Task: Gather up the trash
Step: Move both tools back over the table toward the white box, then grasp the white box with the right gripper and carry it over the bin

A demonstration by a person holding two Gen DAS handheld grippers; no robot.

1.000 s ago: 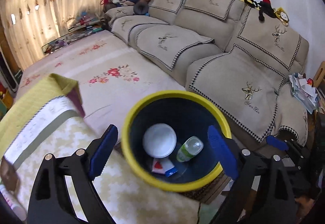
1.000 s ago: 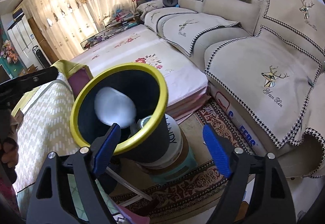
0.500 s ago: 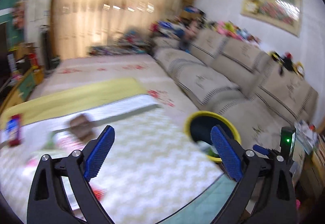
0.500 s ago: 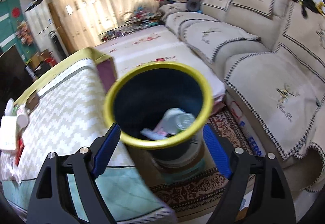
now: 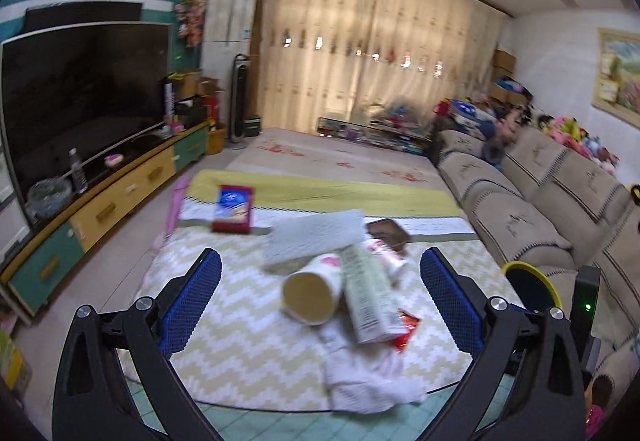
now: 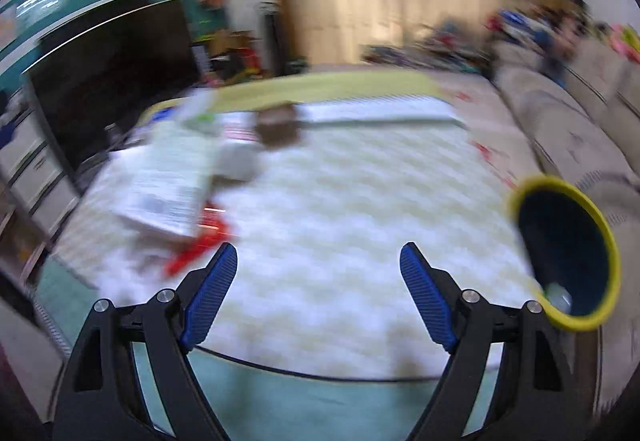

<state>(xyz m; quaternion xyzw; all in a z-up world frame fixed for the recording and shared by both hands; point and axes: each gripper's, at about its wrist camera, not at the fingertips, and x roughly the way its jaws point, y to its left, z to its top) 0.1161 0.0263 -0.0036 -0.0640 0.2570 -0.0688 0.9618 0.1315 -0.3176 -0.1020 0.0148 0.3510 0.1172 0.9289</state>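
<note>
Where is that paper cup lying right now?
In the left wrist view, the paper cup lies on its side mid-table, open end toward the camera, beside the white-green carton and below the paper towel.

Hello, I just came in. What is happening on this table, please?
A person is clearing trash with a two-finger gripper in each hand. Both the left gripper and the right gripper are open and hold nothing. The left one, whose jaws have just been opening, faces a pile on the zigzag-patterned tablecloth: a tipped paper cup, a pale carton, a white paper towel. The yellow-rimmed dark bin stands at the right.
</note>
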